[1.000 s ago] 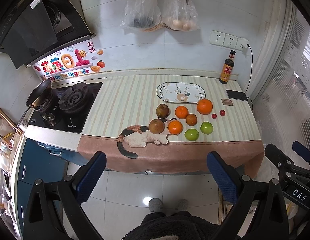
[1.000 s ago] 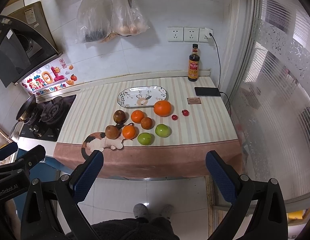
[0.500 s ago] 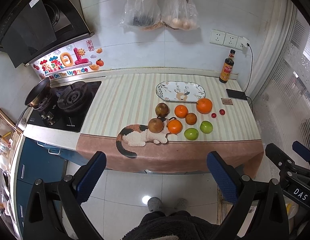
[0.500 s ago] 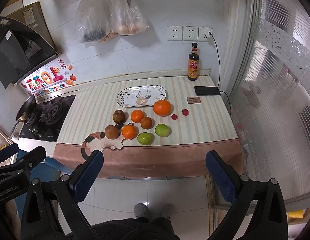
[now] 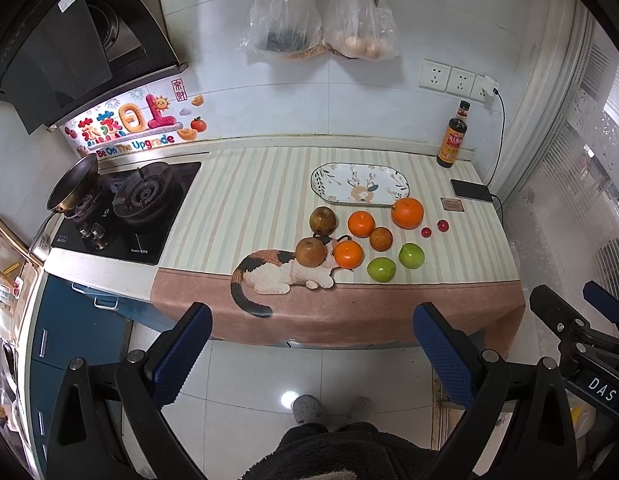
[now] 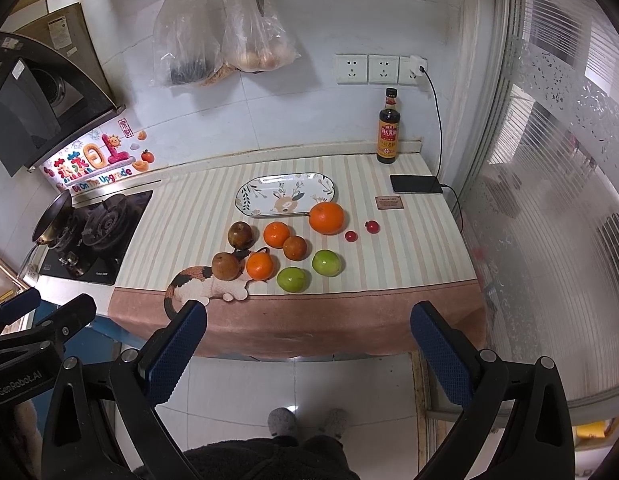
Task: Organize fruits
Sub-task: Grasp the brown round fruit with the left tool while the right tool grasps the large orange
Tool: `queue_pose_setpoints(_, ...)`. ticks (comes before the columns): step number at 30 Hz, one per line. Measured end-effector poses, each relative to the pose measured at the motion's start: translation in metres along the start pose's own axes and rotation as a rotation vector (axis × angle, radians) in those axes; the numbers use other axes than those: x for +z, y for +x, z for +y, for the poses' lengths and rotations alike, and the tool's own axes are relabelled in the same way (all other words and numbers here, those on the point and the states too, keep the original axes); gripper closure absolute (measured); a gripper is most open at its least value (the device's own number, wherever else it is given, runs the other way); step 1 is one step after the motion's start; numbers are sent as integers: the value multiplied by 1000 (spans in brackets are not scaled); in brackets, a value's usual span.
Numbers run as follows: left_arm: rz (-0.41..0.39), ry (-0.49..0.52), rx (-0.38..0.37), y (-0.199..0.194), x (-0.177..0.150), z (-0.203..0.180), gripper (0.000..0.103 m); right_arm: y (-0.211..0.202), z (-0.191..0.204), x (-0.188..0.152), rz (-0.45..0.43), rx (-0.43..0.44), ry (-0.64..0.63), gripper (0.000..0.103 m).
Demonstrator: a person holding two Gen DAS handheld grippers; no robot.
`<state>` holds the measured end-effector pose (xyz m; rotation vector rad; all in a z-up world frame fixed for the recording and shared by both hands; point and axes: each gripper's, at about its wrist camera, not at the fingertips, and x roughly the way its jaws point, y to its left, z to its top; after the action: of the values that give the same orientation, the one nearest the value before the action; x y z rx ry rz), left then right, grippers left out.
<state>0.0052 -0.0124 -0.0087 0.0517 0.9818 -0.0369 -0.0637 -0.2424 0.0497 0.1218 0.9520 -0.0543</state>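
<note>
Several fruits lie on the striped counter mat: a large orange (image 5: 407, 212) (image 6: 326, 218), smaller oranges (image 5: 361, 223) (image 6: 260, 265), two green fruits (image 5: 381, 269) (image 6: 326, 263), two brown fruits (image 5: 310, 252) (image 6: 240, 234) and two small red ones (image 5: 442, 225) (image 6: 372, 226). An empty oval patterned plate (image 5: 359, 183) (image 6: 285, 194) sits behind them. My left gripper (image 5: 309, 344) and right gripper (image 6: 307, 340) are both open and empty, held out over the floor well short of the counter's front edge.
A gas stove (image 5: 121, 208) with a pan (image 5: 71, 184) is at the left. A sauce bottle (image 6: 388, 132), a charging phone (image 6: 415, 184) and a small card (image 6: 389, 202) sit at the back right. Bags (image 6: 225, 36) and scissors hang on the wall. Frosted glass door at right.
Both views have shifted very slightly; the counter and fruits look a touch nearer. Nothing on the counter has moved, and both grippers stay open.
</note>
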Motion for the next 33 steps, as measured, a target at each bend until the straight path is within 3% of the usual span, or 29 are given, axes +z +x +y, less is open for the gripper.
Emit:
queue_pose_setpoints(3, -24, -9, -14, 6, 3, 2, 0, 2, 4, 3, -16, -2, 17, 0)
queue_pose_setpoints(9, -172, 18, 51, 41, 14, 19, 0, 20, 12, 9, -134, 10, 63, 0)
queue_pose_setpoints(12, -171, 36, 82, 70, 24, 30, 0, 45, 18, 12, -122, 4, 80, 0)
queue_pose_setpoints(17, -53, 23, 82, 132, 49, 51, 0, 98, 20, 16, -64, 10, 135, 0)
queue_pose_setpoints(23, 115, -11, 58, 213, 80, 53, 0, 180, 6, 34, 86, 36, 199, 0)
queue_pose_setpoints(28, 235, -19, 74, 282, 110, 39, 0, 262, -19, 68, 179, 40, 226, 0)
queue_pose_setpoints(33, 409, -48, 50, 363, 136, 22, 0, 362, -55, 110, 311, 61, 266, 0)
